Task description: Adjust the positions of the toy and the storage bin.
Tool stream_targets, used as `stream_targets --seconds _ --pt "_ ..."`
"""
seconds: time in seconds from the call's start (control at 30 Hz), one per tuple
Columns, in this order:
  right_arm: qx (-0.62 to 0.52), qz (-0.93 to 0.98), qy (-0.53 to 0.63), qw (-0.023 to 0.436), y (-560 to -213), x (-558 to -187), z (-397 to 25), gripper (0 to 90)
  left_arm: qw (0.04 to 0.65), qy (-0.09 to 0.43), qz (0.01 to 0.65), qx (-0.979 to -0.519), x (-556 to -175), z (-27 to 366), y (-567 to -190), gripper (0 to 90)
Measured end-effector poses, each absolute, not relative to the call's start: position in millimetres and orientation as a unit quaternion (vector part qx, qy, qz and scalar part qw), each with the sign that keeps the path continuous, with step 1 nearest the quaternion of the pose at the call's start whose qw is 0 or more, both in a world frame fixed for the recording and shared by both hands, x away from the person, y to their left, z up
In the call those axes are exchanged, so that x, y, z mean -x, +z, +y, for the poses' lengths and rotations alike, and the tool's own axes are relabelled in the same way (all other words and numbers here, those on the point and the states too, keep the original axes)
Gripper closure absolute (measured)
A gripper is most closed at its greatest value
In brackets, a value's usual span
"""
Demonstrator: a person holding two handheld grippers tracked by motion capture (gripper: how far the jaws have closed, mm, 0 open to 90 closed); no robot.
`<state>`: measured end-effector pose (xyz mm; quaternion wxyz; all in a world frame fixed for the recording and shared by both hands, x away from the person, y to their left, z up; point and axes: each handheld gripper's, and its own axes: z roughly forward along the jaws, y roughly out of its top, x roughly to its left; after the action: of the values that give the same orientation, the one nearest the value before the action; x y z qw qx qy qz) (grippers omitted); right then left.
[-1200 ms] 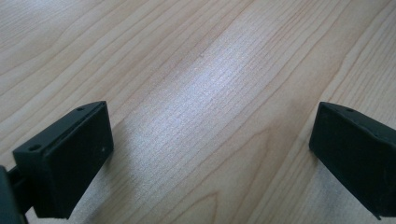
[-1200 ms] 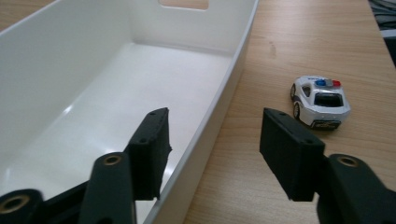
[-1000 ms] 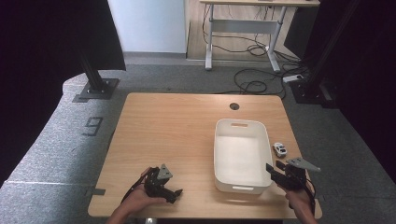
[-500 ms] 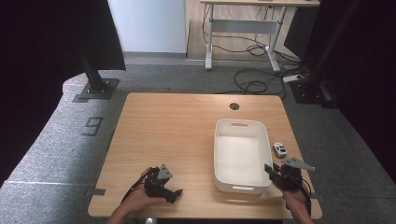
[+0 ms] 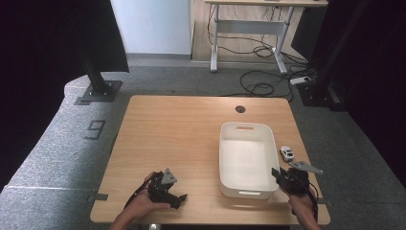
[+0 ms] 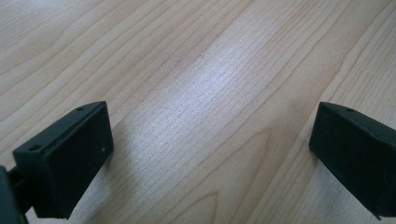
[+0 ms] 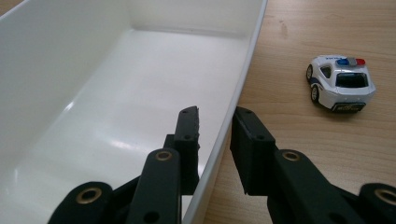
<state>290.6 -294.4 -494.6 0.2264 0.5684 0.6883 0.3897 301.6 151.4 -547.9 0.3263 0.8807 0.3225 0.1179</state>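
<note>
Shifted a little leftward since a second ago, right gripper [image 7: 215, 135] now straddling the right wall of the white bin [image 7: 116, 93]: one jaw inside, one outside, rim between them. Narrow gaps visible on both sides of the wall, so not clamped; partly open, nothing held. Unmoved meanwhile, left gripper [image 6: 210, 158], jaws spread wide over bare wood of the table [image 6: 196, 70], gripping nothing.

Cut off at the frame edges: near end of the bin in the right gripper view, lower parts of both left jaws. Forearms mostly hidden below the high view's bottom edge.

Just right of the bin, on the table, well ahead of the right gripper: toy police car [image 7: 341, 84], white, blue and red light bar, rear toward the camera. Lettering on its roof too small to read; rear plate illegible. On the grey floor left of the table, large digit "9" [image 5: 95, 129].
</note>
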Motion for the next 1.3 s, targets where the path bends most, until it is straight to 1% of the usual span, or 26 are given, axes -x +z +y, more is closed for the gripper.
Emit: stream_targets --seconds 0.17,0.83,1.3 --pt "-0.580 0.680 0.389 0.224 -494.5 -291.6 -291.4 74.2 0.327 0.118 0.322 -0.881 -301.6 151.4 -547.9 0.0" --pt "-0.577 0.683 0.381 0.235 -494.9 -296.0 -272.1 75.3 0.327 0.119 0.323 -0.880 -301.6 151.1 -547.9 0.0" --pt "-0.579 0.684 0.380 0.229 -494.7 -301.7 -255.1 75.9 0.327 0.118 0.323 -0.880 -301.7 151.1 -547.9 0.0"
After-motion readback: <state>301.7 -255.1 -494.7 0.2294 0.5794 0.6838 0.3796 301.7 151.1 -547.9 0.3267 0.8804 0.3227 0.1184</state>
